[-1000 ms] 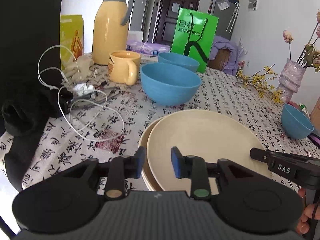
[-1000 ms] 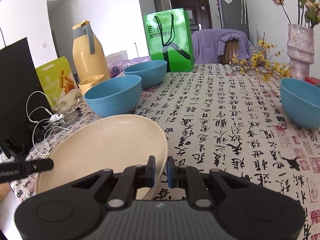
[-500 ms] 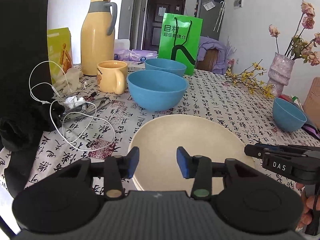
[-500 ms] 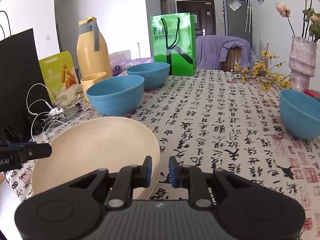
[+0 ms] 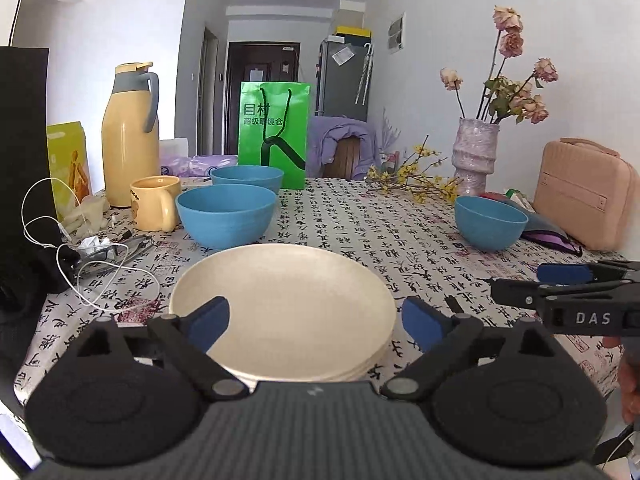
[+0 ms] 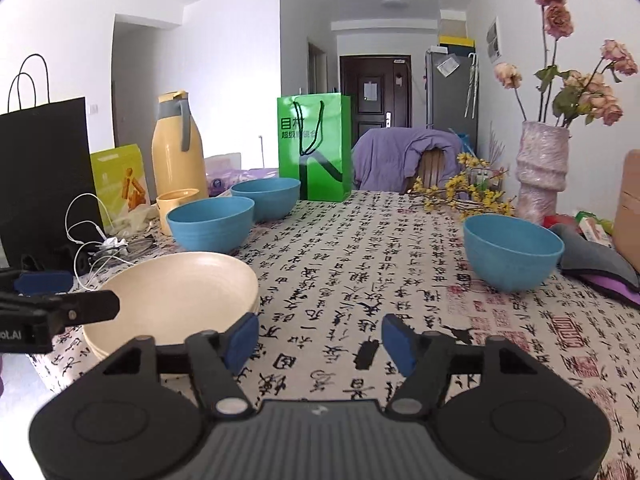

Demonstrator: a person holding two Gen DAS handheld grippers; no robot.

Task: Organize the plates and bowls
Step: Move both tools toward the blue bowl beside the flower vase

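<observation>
A stack of cream plates (image 5: 280, 304) lies flat on the patterned tablecloth near the front edge. My left gripper (image 5: 316, 320) hovers just in front of it with its jaws opening wide, and neither pad touches a plate. In the right wrist view the stack (image 6: 172, 300) lies left of my right gripper (image 6: 320, 340), whose jaws are opening over bare cloth. Two blue bowls (image 5: 226, 220) (image 5: 247, 178) stand behind the plates. A third blue bowl (image 6: 514, 252) stands alone at the right.
A yellow mug (image 5: 156, 202), a yellow thermos (image 5: 128, 140), white cables (image 5: 80, 264) and a black bag (image 6: 44, 176) crowd the left side. A green bag (image 5: 274, 132) stands at the back, with a vase (image 6: 540, 168) and a pink case (image 5: 584, 192) on the right.
Both grippers have let go of the top plate, which now lies flat on the stack. Both have drawn back toward the table's front edge and their jaws have spread wide.
</observation>
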